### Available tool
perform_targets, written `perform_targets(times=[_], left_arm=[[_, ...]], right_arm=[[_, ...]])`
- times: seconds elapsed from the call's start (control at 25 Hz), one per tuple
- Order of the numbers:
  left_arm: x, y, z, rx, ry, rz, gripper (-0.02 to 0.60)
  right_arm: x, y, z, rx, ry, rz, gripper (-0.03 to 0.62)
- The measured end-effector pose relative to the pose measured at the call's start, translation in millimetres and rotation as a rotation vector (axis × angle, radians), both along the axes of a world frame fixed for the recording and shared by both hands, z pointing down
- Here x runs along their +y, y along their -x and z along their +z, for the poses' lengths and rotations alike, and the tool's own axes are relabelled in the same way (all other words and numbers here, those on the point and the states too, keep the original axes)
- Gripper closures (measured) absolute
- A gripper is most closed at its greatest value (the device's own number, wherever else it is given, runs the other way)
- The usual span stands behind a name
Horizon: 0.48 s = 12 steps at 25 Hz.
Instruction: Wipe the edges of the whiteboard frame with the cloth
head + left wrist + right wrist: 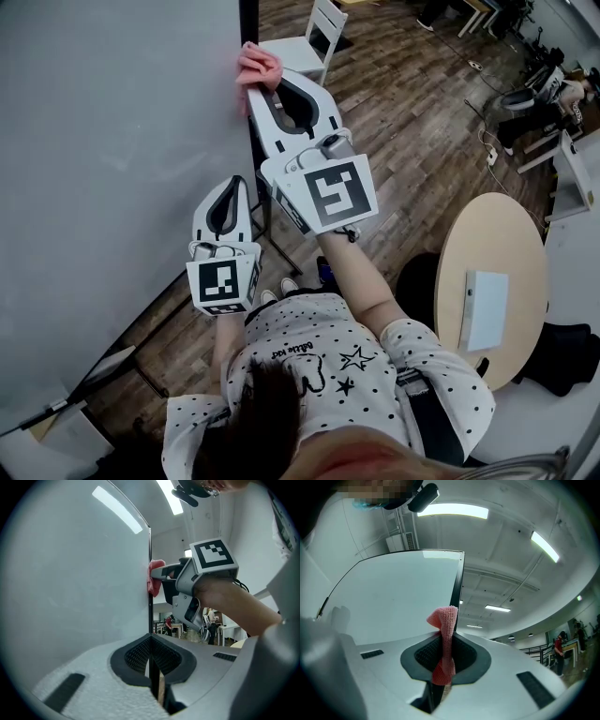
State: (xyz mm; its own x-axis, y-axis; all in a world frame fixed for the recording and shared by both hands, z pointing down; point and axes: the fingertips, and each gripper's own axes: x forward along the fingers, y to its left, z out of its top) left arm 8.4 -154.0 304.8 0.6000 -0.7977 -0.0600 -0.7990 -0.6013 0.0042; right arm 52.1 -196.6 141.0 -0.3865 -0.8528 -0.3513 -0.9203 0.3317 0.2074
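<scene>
While pinched, cloth point(444, 639): pink, knitted, bunched; clamped in right claw point(265, 89), free end poking past the tips and pressed to the frame point(458, 583).
Cloth's place: on the right-hand edge of the whiteboard point(112, 141), touching the dark strip; contact with the white face not tellable.
Right claw: closed tight on the cloth, nothing else between the pads.
Frame's long axis: runs straight on from the cloth, in line with the right claw, toward the top corner seen in the right gripper view.
Relation that counts: cloth at the claw tip and on the edge, so next move judged a slide along that strip, not a reach; pressure needed sideways into the frame.
Left claw point(234, 185): lower on the same edge, closed to a slit with the dark strip running into it; seemingly clamped on the frame to steady the board.
Nearer hand: right, the only one with the cloth; left below it, apart from the cloth.
Progress: wiping under way, by judgement; share of frame done not tellable.
Risk: cloth sliding off the narrow edge onto the board face, or pulling loose from the pads.
Around: wood floor point(403, 112), white chair point(319, 33), round surface point(487, 234) well apart.
</scene>
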Motion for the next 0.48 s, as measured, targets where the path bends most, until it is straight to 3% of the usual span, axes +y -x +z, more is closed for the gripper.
perform_targets(times=[0.48], left_arm=[[-0.5,2.6,1.2,-0.002,0.003,-0.013,0.566]], right_arm=[[-1.7,-1.2,4.7,-0.008,0.001,-0.003,0.56]])
